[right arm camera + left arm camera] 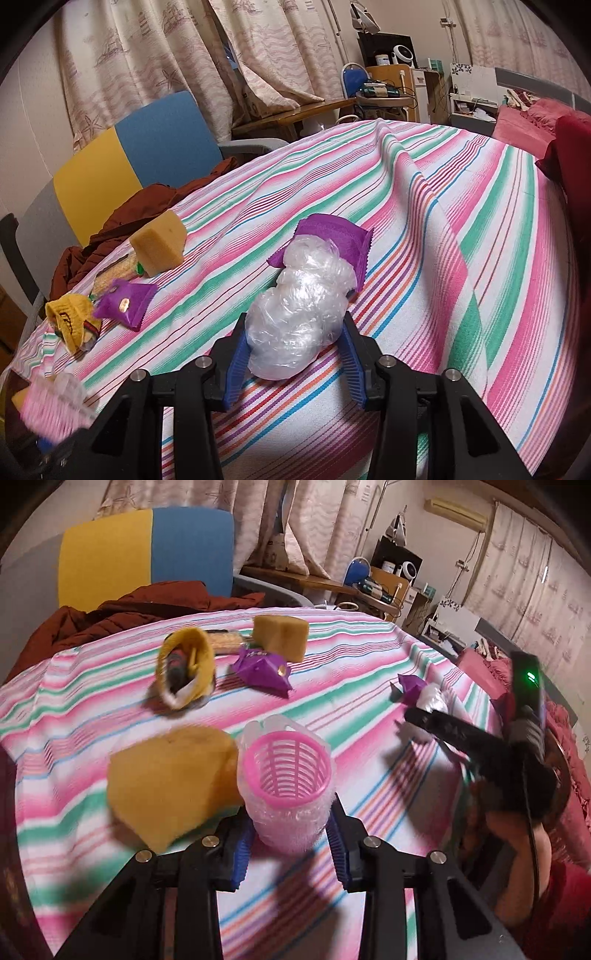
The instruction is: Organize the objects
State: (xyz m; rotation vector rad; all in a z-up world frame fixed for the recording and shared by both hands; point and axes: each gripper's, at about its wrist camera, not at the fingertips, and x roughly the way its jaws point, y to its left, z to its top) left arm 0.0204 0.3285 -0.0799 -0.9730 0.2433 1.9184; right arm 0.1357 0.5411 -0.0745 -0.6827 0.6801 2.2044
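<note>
My left gripper (290,834) is shut on a pink hair roller (286,779) and holds it upright just above the striped tablecloth (369,657). A yellow sponge (170,775) lies right beside it on the left. My right gripper (293,354) is shut on a crumpled clear plastic bag (299,321), which rests by a purple packet (332,236). The right gripper also shows in the left wrist view (413,716), at the right. The roller shows blurred at the lower left of the right wrist view (51,410).
On the cloth lie a yellow sock (186,668) with things inside, another purple packet (264,670), a second sponge (280,631) and a snack pack (225,640). A brown jacket (122,616) and a blue-yellow chair (147,550) stand behind.
</note>
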